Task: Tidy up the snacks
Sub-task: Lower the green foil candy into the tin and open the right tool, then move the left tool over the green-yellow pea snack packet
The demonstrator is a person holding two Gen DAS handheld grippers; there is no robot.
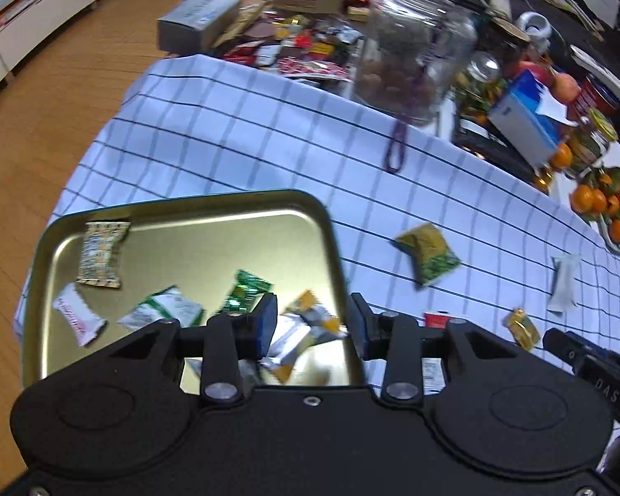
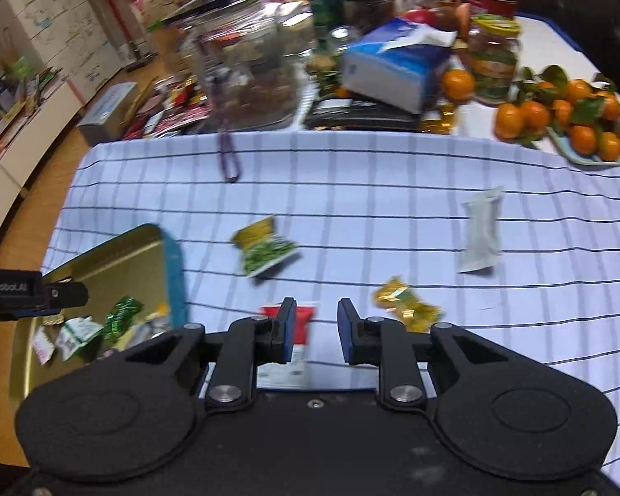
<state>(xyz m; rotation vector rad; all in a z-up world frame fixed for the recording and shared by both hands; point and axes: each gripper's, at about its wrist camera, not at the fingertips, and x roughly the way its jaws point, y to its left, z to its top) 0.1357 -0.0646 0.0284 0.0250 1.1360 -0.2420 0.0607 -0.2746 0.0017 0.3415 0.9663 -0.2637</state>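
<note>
A gold tin tray [image 1: 186, 206] sits on the checked cloth and holds several wrapped snacks. My left gripper [image 1: 312, 322] is open above the tray's right part, with a yellow and white snack [image 1: 310, 326] loose between its fingers. Loose on the cloth are a green and yellow packet [image 1: 428, 254] [image 2: 264, 246], a white bar [image 1: 564, 283] [image 2: 481, 231], a gold wrapped sweet [image 1: 523, 328] [image 2: 405, 304] and a red and white packet [image 2: 301, 318]. My right gripper [image 2: 316, 328] is open and empty just above the red and white packet. The tray shows at the left [image 2: 115, 248].
A big glass jar [image 1: 413, 45] [image 2: 248, 66] with a purple cord stands at the cloth's far edge. A blue tissue box [image 2: 392, 62], small jars and a tray of oranges [image 2: 566, 120] lie behind and right. Wooden floor lies left of the table.
</note>
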